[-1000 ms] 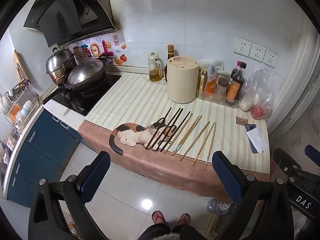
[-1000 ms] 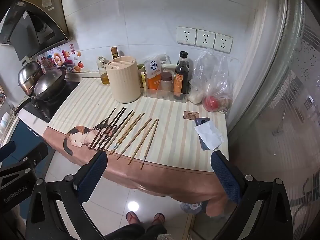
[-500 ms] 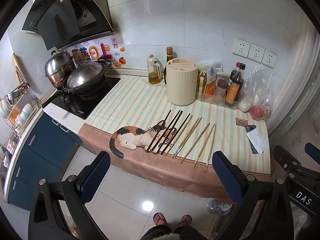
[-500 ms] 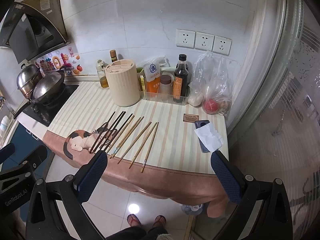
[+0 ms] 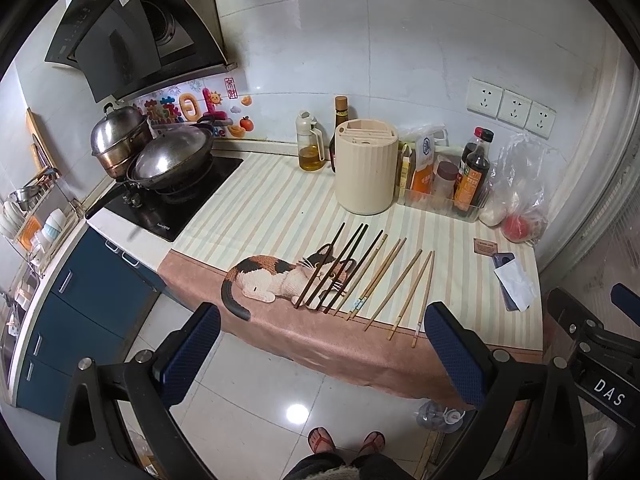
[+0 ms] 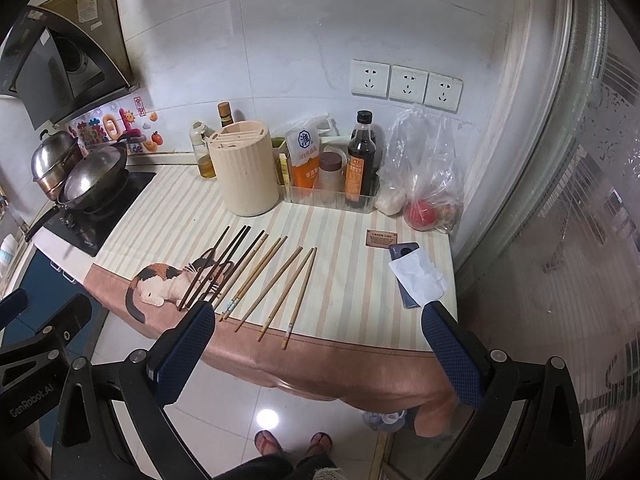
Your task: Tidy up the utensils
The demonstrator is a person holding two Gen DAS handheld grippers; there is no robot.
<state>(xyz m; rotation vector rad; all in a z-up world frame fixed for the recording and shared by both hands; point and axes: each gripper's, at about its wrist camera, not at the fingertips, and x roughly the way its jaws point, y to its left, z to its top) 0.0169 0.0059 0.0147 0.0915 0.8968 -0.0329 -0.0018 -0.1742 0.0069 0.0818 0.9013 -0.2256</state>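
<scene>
Both grippers hang above the floor in front of the counter, each with its jaws spread wide and nothing between them. The left gripper [image 5: 320, 354] and the right gripper [image 6: 316, 350] both face the chopsticks [image 5: 362, 276], which lie side by side in a loose fan on the striped cloth [image 5: 272, 208] near the counter's front edge. The darker sticks rest over the printed cat [image 5: 276, 276] and the paler ones lie to their right. Their long axes run from the near edge back and slightly rightward toward the cream holder [image 5: 366, 170], which stands upright behind them near the wall, apart from their far tips. In the right wrist view the pale sticks [image 6: 280, 284] sit almost straight ahead between the fingers, with their near tips pointing toward the gripper, so the right hand looks the better placed for those. The left gripper lines up more with the dark sticks. A pick will likely need the jaws turned across a stick's length, then a lift and tilt to drop it upright into the holder's slots.
</scene>
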